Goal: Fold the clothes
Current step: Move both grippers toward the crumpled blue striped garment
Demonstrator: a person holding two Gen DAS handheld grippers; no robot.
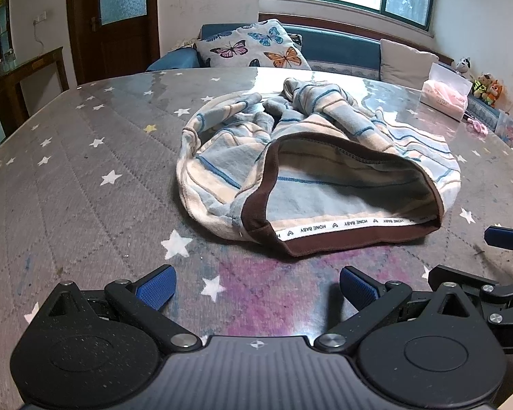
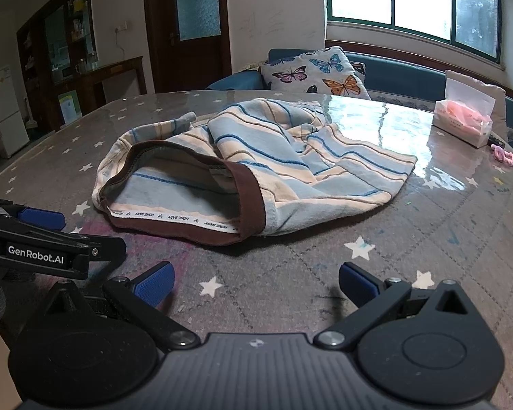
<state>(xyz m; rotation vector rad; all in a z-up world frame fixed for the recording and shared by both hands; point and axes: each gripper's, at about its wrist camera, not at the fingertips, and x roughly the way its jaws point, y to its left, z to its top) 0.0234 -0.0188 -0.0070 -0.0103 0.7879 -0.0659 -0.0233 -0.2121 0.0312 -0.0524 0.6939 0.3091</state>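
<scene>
A small pair of striped trousers (image 1: 290, 157) (image 2: 256, 171), pale blue and cream with a brown waistband (image 1: 342, 239) (image 2: 188, 232), lies crumpled on the star-patterned table (image 1: 85, 171) (image 2: 427, 256). The waistband gapes toward me and shows a white label strip. My left gripper (image 1: 258, 288) hovers just short of the waistband, open, nothing between its blue pads. My right gripper (image 2: 256, 285) is open too, a little short of the waistband's right corner. Each gripper shows at the edge of the other's view: the right gripper (image 1: 506, 239) and the left gripper (image 2: 41, 218).
A pink tissue pack (image 2: 461, 119) (image 1: 444, 92) and a pink hair tie (image 2: 502, 157) lie at the table's far right. Behind the table stand a blue sofa (image 1: 342, 48) with a butterfly cushion (image 1: 253, 46), a dark door (image 2: 191, 27) and a window.
</scene>
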